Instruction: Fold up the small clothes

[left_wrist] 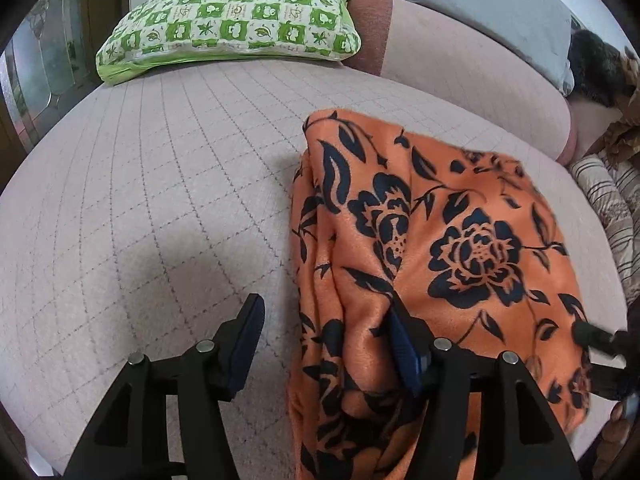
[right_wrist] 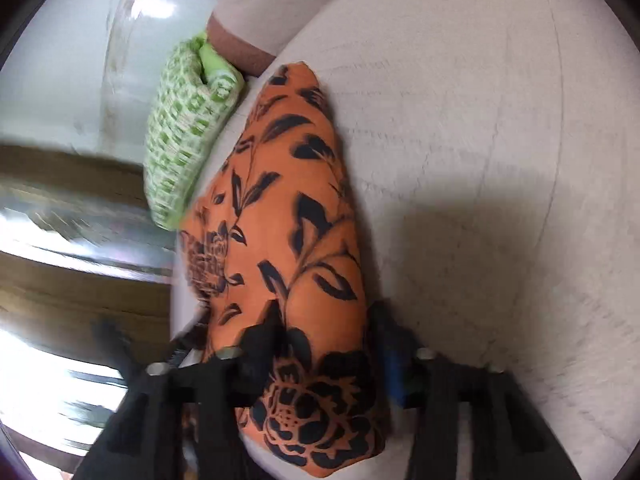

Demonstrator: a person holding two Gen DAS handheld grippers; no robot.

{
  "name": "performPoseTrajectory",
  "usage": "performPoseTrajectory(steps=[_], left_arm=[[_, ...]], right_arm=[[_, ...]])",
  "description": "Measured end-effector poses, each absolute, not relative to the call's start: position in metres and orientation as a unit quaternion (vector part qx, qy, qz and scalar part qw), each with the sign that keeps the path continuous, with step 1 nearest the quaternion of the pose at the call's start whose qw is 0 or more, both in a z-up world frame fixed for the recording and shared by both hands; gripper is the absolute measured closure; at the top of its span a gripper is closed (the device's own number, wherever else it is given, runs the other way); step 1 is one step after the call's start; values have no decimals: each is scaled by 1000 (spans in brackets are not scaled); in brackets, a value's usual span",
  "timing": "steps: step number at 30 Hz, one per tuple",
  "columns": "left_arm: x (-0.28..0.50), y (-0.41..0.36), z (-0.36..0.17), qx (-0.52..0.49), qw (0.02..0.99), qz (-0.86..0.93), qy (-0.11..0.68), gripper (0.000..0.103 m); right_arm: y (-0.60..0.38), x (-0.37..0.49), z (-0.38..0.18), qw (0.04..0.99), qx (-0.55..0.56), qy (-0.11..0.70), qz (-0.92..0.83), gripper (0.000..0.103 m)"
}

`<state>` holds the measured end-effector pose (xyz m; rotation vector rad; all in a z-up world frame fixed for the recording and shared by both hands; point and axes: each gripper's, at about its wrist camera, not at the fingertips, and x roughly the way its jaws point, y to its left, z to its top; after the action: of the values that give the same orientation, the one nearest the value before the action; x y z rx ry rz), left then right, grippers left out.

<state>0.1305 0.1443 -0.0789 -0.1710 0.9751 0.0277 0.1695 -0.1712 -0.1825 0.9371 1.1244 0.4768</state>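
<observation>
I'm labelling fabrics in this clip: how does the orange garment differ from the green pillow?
The orange garment carries large black flowers and leaves; the green pillow has a small green-and-cream check. The garment lies flat and creased near the tongs, between the left tongs and also between the right tongs; the pillow is plump and sits untouched at the far end. Both rest on the pink quilted cover.

There is one orange flowery cloth [left_wrist: 440,248], one green checked pillow [left_wrist: 232,16], one grey pillow [left_wrist: 500,4] and two grippers [left_wrist: 324,344] [right_wrist: 324,344].
</observation>
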Motion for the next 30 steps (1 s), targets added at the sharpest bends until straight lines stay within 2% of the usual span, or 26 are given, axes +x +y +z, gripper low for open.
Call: performPoseTrajectory(steps=[4,6,10,11,12,13,16,17,18,19,20,21,24,26,28,30], left_arm=[[108,136,-49,-63,902,0,428,42],[102,131,-52,-63,902,-10,426,42],[105,130,-93,-65,884,-4,463,40],[103,135,-97,-87,883,-7,461,39],[103,138,-98,-96,882,-10,461,39],[103,139,-99,-97,881,-13,462,39],[102,141,-104,-93,883,-19,459,34],[104,145,-105,-101,882,-21,460,34],[106,149,-103,-116,878,-24,463,34],[104,152,-100,-126,877,-30,462,36],[103,157,-96,-135,878,-37,458,36],[103,161,-87,-140,884,-43,445,36],[118,177,-71,-147,892,-51,423,36],[142,190,-72,-171,883,-61,432,39],[170,195,-78,-176,870,-68,456,61],[192,195,-83,-189,857,-89,471,65]], right_arm=[[-194,179,-132,776,397,434,228,39],[-198,197,-132,769,405,442,219,31],[-183,249,-163,745,406,486,210,31],[-180,261,-174,739,407,496,206,34],[-171,267,-178,735,402,502,215,74],[-166,266,-172,749,385,497,209,77],[-155,259,-165,782,349,476,202,78],[-155,264,-179,774,347,497,182,77],[-161,265,-192,759,365,509,178,66],[-165,262,-191,756,376,505,181,63],[-167,258,-183,764,370,498,176,47],[-168,251,-169,785,350,485,164,36],[-165,226,-125,834,288,435,181,36],[-145,214,-108,835,260,430,225,36],[-126,202,-99,833,231,429,261,36],[-102,194,-101,826,202,441,288,36]])
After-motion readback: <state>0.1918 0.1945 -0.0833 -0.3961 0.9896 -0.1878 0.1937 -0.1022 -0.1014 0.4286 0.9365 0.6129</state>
